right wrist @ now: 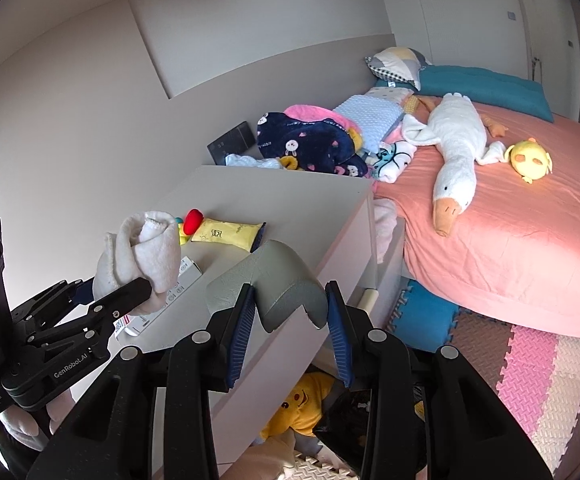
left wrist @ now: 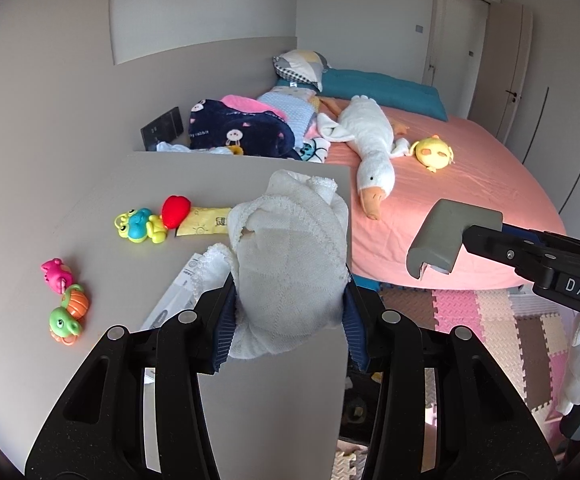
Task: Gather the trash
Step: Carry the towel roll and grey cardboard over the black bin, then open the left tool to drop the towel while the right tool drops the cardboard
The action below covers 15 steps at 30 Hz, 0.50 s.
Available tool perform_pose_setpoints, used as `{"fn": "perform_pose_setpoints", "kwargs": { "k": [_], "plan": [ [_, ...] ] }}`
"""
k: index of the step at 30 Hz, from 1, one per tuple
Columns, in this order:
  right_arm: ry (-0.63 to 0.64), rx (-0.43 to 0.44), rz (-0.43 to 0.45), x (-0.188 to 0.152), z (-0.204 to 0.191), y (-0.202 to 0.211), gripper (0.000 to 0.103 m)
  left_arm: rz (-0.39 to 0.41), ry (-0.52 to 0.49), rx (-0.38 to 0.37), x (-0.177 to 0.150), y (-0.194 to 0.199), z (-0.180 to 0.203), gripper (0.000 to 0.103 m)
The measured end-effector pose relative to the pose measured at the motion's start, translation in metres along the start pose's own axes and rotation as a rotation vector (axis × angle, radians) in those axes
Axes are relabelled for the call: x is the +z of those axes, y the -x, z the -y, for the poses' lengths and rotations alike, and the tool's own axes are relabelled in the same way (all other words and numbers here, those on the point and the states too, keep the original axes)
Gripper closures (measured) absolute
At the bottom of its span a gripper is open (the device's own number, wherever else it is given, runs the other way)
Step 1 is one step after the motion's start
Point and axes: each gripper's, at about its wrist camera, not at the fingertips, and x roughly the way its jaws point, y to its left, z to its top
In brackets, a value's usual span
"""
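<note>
Trash: crumpled white cloth wad (left wrist: 290,256) clamped in left gripper (left wrist: 290,312); grey foam corner guard (right wrist: 285,288) pinched btwn right gripper (right wrist: 292,320) jaws, both lifted clear of grey cabinet top (left wrist: 161,184) for carrying off.

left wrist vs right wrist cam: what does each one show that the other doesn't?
Left wrist only: the pink toy and the green-and-orange toy near the cabinet top's left edge, plus the whole frog toy.

Right wrist only: the yellow plush on the floor under the cabinet, the cabinet's front face, and the blue floor mat tile.

Both: left tongs shut on the white cloth, right tongs shut on the grey corner guard, yellow packet, goose plush, bed.
</note>
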Motion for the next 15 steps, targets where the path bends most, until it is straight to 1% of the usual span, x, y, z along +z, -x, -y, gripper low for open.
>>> {"fn": "perform_pose_setpoints", "kwargs": {
  "k": [9, 15],
  "plan": [
    [-0.052, -0.057, 0.006, -0.015, 0.034, 0.026, 0.065, -0.013, -0.055, -0.057, -0.004, -0.001, 0.044, 0.058],
    [-0.102, -0.102, 0.011, -0.024, 0.063, 0.041, 0.065, -0.047, -0.099, -0.105, -0.01, -0.011, 0.076, 0.057]
  ]
}}
